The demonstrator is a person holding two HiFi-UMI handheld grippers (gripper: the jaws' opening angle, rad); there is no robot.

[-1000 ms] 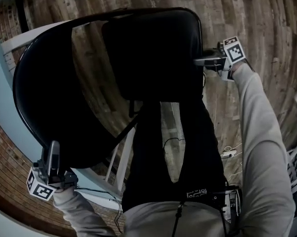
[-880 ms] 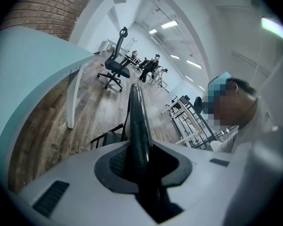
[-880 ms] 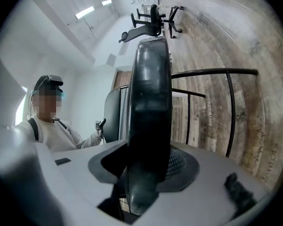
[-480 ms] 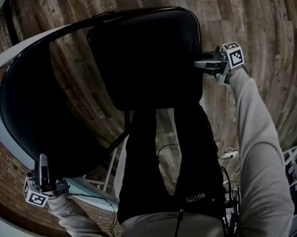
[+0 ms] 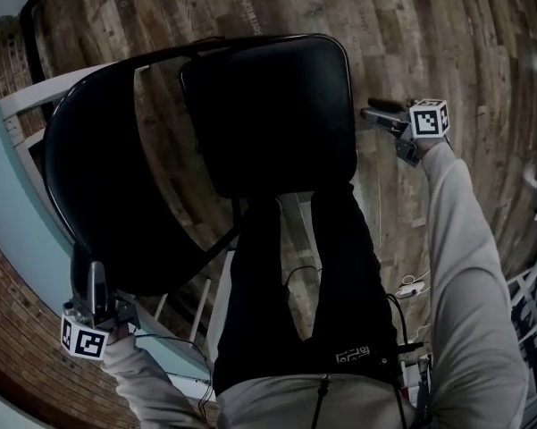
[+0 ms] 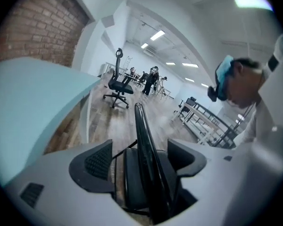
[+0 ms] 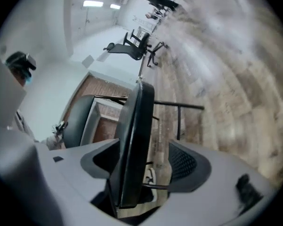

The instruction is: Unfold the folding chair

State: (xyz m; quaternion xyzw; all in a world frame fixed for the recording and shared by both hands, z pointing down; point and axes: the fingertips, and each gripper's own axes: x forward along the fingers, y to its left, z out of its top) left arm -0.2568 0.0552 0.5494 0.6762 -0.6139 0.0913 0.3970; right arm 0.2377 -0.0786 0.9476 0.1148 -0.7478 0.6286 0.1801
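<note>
The black folding chair stands on the plank floor below me, its padded seat (image 5: pixel 272 114) level and its curved backrest (image 5: pixel 94 195) at the left. My left gripper (image 5: pixel 94 280) sits at the backrest's lower rim. In the left gripper view the backrest's edge (image 6: pixel 140 126) runs between the jaws of that gripper (image 6: pixel 141 157), which are opening, with a gap to each pad. My right gripper (image 5: pixel 368 112) hangs just off the seat's right edge. In the right gripper view the seat's edge (image 7: pixel 136 126) stands between the opening jaws of that gripper (image 7: pixel 143 157), and neither pad presses on it.
A brick wall (image 5: pixel 9 329) and a pale blue-white ledge (image 5: pixel 18 204) close off the left side. My dark-trousered legs (image 5: pixel 295 284) stand just behind the chair. Cables and a small plug (image 5: pixel 411 280) lie on the floor at the right. An office chair (image 6: pixel 115 86) and some people are far off.
My right gripper has come off the seat's right edge and drawn slightly away to the right. The chair has shifted right and lower in the picture. The left gripper stays at the backrest's rim.
</note>
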